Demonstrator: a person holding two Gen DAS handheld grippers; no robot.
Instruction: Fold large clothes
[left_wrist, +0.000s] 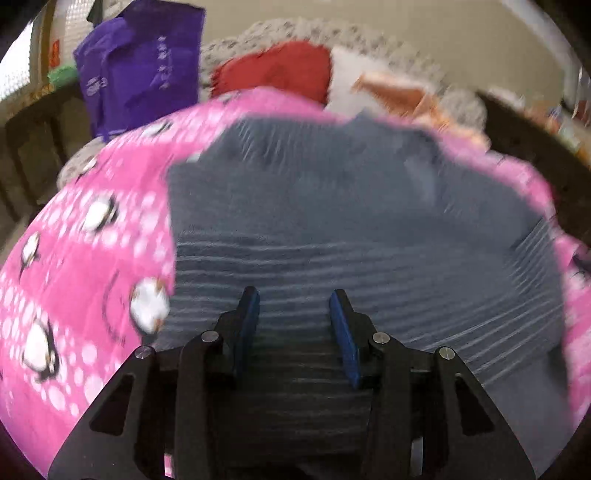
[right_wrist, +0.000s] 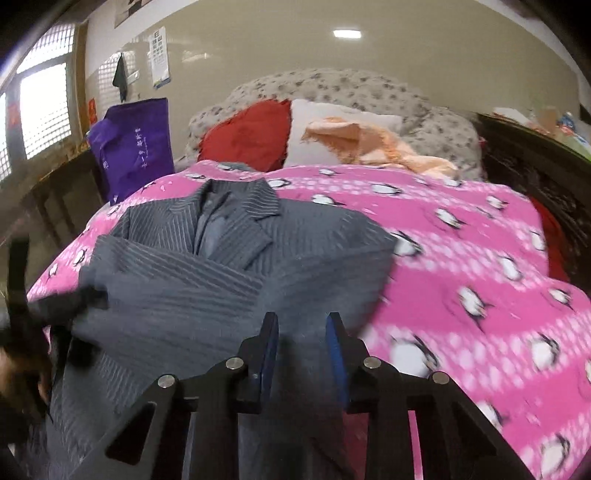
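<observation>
A grey pinstriped suit jacket (right_wrist: 207, 266) lies front up on a pink penguin-print bedspread (right_wrist: 461, 258), collar and lapels toward the pillows. In the left wrist view the jacket (left_wrist: 332, 221) fills the middle, blurred. My left gripper (left_wrist: 294, 301) is open just above the jacket's lower part, nothing between its blue pads. My right gripper (right_wrist: 302, 325) is open above the jacket's lower right part, empty. The left gripper shows as a dark blur at the jacket's left edge in the right wrist view (right_wrist: 48, 306).
A purple bag (right_wrist: 133, 147) stands at the bed's left side. A red pillow (right_wrist: 251, 133), a white pillow (right_wrist: 332, 122) and a peach cloth (right_wrist: 384, 144) lie at the head. A dark wooden bed frame (right_wrist: 535, 166) runs along the right.
</observation>
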